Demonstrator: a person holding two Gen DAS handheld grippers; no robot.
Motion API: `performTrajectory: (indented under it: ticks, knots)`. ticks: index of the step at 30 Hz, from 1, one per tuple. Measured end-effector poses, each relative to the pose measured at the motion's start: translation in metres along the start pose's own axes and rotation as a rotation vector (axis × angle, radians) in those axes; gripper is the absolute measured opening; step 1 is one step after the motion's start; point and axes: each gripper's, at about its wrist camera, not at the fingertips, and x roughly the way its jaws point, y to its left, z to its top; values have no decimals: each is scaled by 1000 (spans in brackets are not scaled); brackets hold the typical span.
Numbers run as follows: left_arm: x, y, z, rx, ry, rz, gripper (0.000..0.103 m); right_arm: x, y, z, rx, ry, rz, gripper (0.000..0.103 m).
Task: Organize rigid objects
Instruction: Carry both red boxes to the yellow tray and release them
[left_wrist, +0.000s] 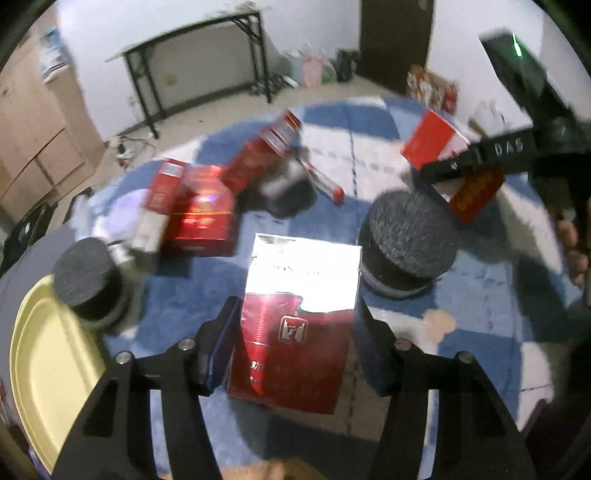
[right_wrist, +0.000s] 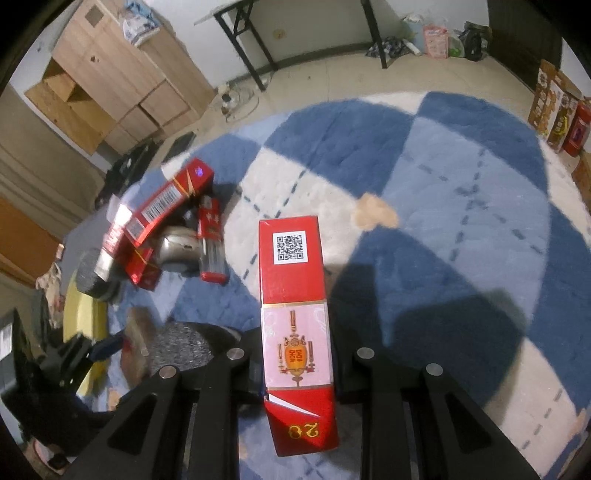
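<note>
Blue-and-white checked rug (right_wrist: 424, 155) covers the floor under both grippers, w/ a tan blotch (right_wrist: 375, 216) on a pale square. Yellow tray (left_wrist: 48, 354) sits at the near left edge of the rug in left wrist view; can't tell if anything lies in it, though a dark round cylinder (left_wrist: 86, 280) stands at its far edge, partly over the rim. A bigger dark round cylinder (left_wrist: 406, 243) stands right of centre on the rug. Left gripper (left_wrist: 291, 339) has its fingers closed onto a red and white box (left_wrist: 295, 325), one pad on each long side, box held over the rug. Right gripper (right_wrist: 295, 365) clamps a long red box w/ QR code (right_wrist: 293, 317), pads on both sides near its pink label, far end pointing away over a pale square. Same gripper shows in left wrist view at far right, gripping that box. Far left on the rug: pile of red boxes (right_wrist: 162, 218) leaning on each other, w/ a silver round object (right_wrist: 179, 247) and a clear-lidded red case (right_wrist: 212, 243) touching the pile. Bkgd: black folding table (left_wrist: 199, 48) against a white wall, wooden cabinet (right_wrist: 110, 74) at left, bags by a dark door, more cartons (right_wrist: 557, 107) lined up far right.
</note>
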Motion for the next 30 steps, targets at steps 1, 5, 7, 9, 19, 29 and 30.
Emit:
performTrajectory:
  ticks: [1,5,7,9,19,29,30]
  knots:
    - [-13,6,0,-26,-23,-2,60,-10,-2,0,7,-21,3,23]
    - [-64,36,6,-104,-104,10,60,-45,3,1,-9,-94,31,23]
    - [-92,61,1,-153,-124,24,60,-65,19,-1,-56,-138,52,23]
    - [-115,87,-7,-183,-140,74,60,-82,43,-6,-120,-169,76,23]
    - [-119,232,-104,-503,-25,276,60,-58,263,-42,-487,-59,236,23]
    - [-65,277,-140,-698,76,226,60,73,410,-80,-575,176,177,23]
    - [-60,278,-143,-709,92,232,60,82,418,-82,-579,181,164,23]
